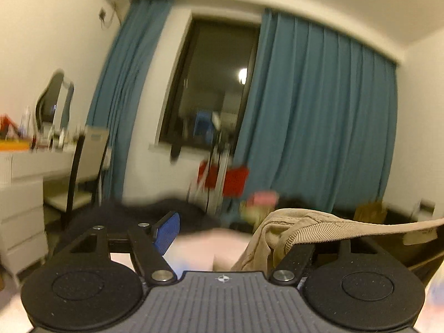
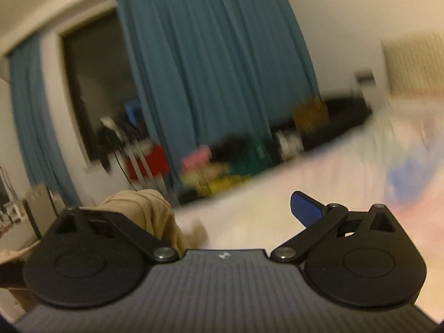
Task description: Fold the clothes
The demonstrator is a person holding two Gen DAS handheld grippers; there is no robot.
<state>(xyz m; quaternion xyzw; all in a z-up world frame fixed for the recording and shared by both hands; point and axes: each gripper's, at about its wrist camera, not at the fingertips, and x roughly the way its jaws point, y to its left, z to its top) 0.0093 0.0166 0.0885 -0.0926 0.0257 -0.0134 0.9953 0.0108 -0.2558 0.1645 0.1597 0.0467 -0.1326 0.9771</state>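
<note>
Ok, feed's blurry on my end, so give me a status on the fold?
Left gripper open, tan garment draped over one finger. Right gripper open, tan garment over one finger too. Pale bed below, nothing blocking.

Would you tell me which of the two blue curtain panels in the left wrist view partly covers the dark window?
The right curtain panel: its edge overlaps the window. The left curtain panel hangs clear, with white wall between.
</note>
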